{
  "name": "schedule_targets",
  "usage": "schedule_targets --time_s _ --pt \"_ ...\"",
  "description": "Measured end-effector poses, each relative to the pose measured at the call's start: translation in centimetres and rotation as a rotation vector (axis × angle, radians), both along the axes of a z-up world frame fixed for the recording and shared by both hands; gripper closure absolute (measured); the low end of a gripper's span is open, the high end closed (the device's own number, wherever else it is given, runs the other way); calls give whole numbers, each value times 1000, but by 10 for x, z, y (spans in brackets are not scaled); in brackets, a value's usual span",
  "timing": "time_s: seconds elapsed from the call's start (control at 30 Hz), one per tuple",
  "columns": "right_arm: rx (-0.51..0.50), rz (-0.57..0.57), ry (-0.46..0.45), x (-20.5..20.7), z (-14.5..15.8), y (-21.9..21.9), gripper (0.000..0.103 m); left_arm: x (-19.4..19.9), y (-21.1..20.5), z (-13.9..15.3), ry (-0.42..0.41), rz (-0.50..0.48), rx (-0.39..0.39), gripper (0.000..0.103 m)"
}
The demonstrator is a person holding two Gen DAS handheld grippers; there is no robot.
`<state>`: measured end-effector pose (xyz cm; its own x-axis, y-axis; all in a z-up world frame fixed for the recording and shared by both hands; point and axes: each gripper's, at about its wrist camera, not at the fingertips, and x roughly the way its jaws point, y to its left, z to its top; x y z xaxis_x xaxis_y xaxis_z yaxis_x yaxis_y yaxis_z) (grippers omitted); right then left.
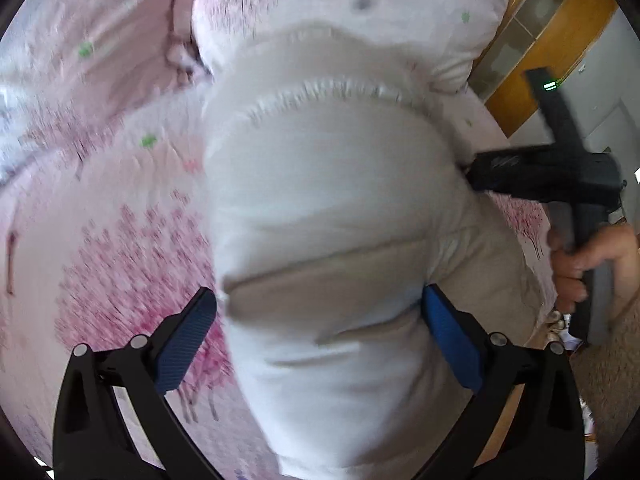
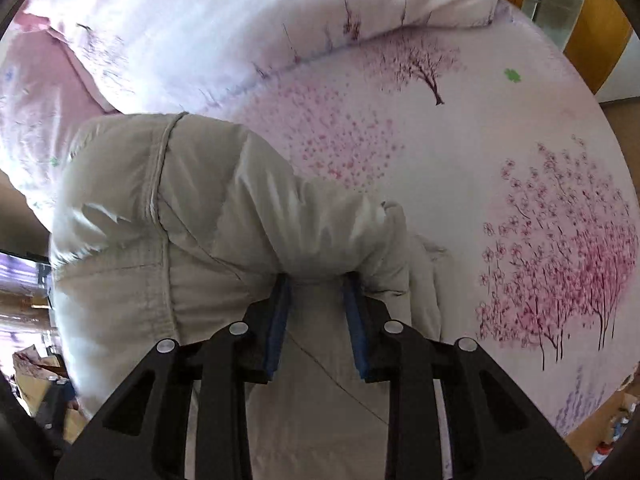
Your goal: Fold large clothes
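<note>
At 6 o'clock our left tongs [image 1: 320, 328] stand wide around the puffy white garment [image 1: 320, 184], seemingly steadying it, while our right tongs [image 2: 318, 304] pinch a bunched fold to lift it off the bed [image 2: 460, 128] beyond, toward 12.

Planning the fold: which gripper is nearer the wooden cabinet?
Right. The right gripper is on the beige garment at its edge facing the wooden cabinet; the left gripper straddles its middle, farther away.
</note>
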<state>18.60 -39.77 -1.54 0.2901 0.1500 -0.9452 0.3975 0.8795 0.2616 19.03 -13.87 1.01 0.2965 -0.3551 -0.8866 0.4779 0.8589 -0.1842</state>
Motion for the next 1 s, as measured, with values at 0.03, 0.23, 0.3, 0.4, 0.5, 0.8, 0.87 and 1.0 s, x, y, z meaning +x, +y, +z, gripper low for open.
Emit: schedule_targets --time_s 0.03,0.23,0.3,0.4,0.5,0.8,0.87,1.0 --pt "-4 10 23 5 -4 0 76 -1 -2 6 -36 -9 16 2" --pt "-10 38 105 23 -19 -7 76 11 -2 17 -34 10 4 2" --pt "-16 47 106 23 -15 -7 76 13 -7 8 2 -15 47 2" --pt "-12 64 55 11 2 -10 76 11 -13 -9 49 -51 92 2" --pt "49 48 -15 -22 26 -11 76 9 -11 -20 80 -40 84 2" --pt "119 14 27 -58 -3 -1 77 8 -17 -34 38 -67 103 2" --pt "129 15 44 -50 -13 -2 77 9 -11 -22 61 -50 71 7" --pt "136 18 50 -39 -15 -6 77 18 2 10 -14 10 27 11"
